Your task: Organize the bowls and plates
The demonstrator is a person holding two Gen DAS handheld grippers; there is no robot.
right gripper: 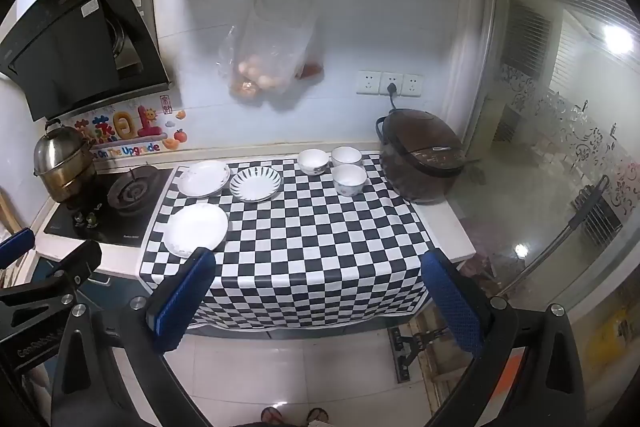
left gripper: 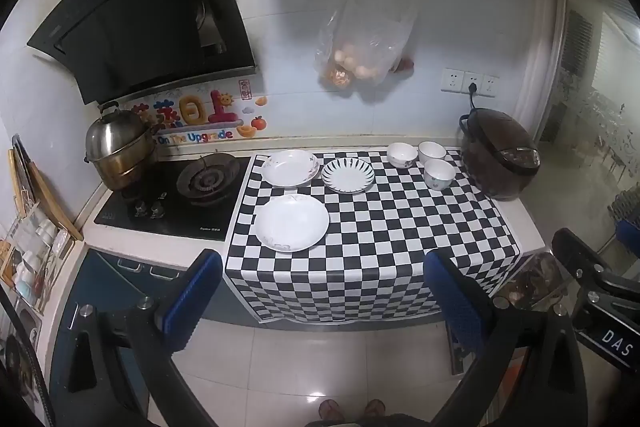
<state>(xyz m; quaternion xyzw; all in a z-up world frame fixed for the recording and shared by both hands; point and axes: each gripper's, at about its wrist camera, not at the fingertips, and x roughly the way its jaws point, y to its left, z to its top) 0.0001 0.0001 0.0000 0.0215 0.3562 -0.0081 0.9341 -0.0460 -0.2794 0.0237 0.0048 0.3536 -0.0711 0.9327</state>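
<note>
Three plates [left gripper: 291, 222] flat, three bowls [left gripper: 439, 174] upright, left tool [left gripper: 324, 291] and right tool [right gripper: 320, 291] wide open, empty.

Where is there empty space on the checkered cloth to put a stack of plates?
The black-and-white checkered cloth is bare across its front right, between the plain white plate and the brown rice cooker. The back is crowded: flowered plate, striped plate, three white bowls.
</note>
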